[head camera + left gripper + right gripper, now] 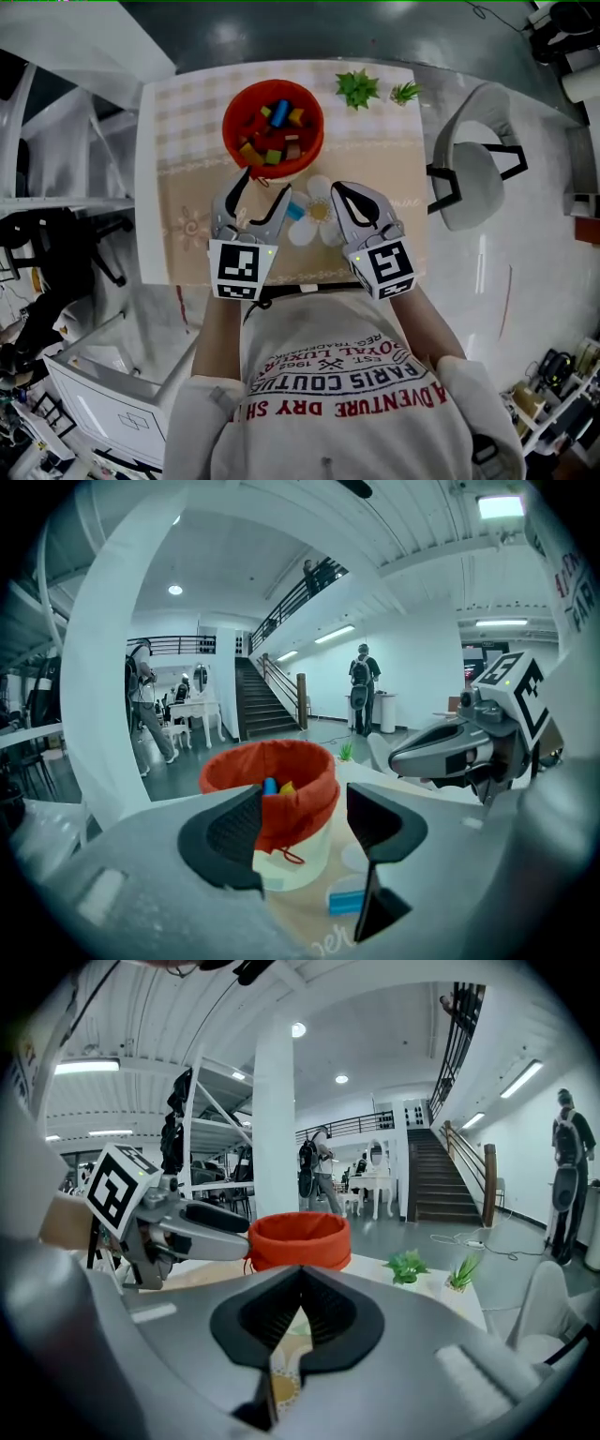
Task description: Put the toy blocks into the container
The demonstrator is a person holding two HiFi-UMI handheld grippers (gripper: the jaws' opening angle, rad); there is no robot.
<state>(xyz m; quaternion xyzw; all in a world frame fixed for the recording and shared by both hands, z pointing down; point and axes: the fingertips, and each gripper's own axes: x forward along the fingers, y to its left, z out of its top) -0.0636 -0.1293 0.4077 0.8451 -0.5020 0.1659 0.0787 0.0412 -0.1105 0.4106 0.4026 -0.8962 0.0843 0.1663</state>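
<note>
Centrally, round red fabric container (300, 794) — flat blue block (345, 902) near

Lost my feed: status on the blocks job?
Left gripper open, empty. Right gripper shut, empty. One blue block out, between them; other blocks in the container. Nothing in the way.

Blue block (295, 212) beside filled orange container (229, 131)
</note>
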